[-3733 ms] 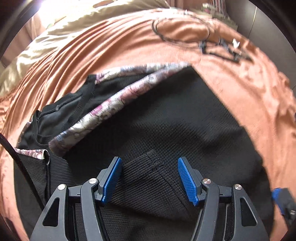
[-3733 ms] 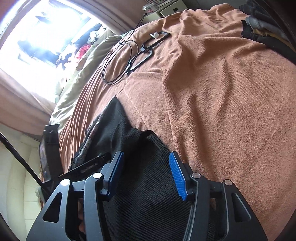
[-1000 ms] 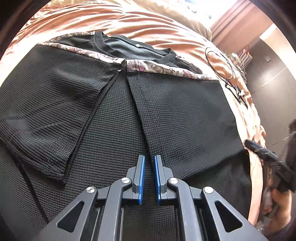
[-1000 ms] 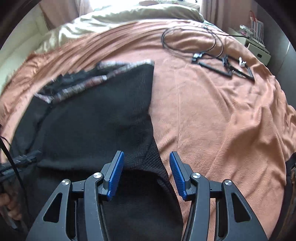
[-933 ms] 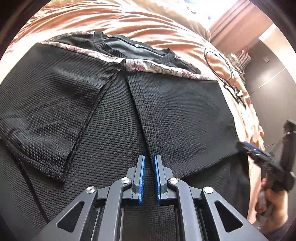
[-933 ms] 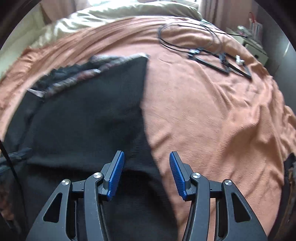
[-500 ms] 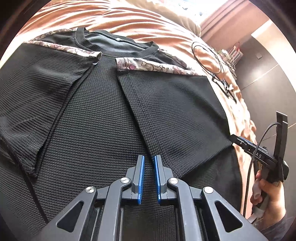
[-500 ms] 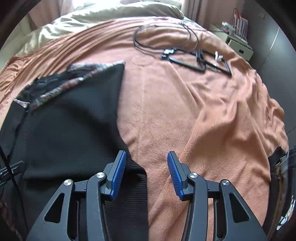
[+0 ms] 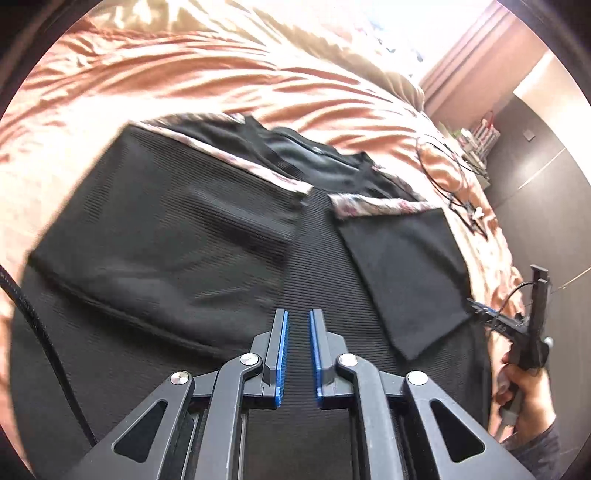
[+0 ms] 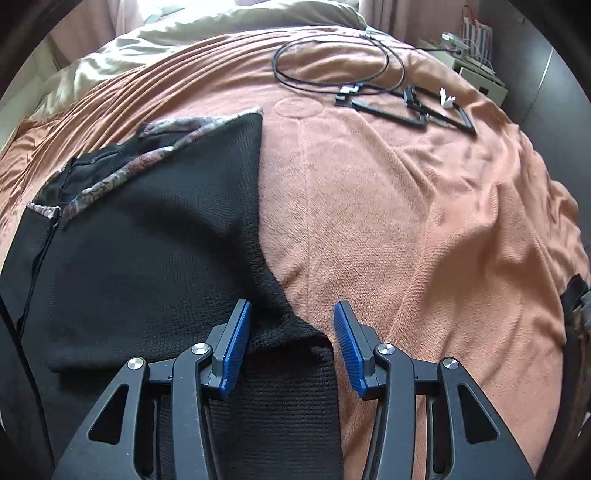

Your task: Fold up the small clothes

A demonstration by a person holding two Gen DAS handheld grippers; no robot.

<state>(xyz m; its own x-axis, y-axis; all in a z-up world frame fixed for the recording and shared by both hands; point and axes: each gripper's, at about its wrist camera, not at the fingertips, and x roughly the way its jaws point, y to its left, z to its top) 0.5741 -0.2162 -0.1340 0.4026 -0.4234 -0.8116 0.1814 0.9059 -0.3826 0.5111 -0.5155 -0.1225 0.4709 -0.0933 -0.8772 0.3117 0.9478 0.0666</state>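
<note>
The left gripper [image 9: 298, 354] has just let its jaws part, empty, leaving both sleeves folded onto the black top [image 9: 184, 236]; the right gripper [image 10: 291, 350] gapes unloaded.

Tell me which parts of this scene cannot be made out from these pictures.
- Shirt hem: both views, hidden behind the gripper frames and cut off by the bottom edge.
- Shelf items: right wrist view, too small.
- Dark object at the blanket edge: right wrist view, cut off.

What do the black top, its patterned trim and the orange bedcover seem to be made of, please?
Black top: a matte knit, probably waffle weave, judging by its fine ribbed grid. Patterned trim: smoother printed fabric, perhaps satin. Orange bedcover: soft fleece or terry, with fuzzy nap.
</note>
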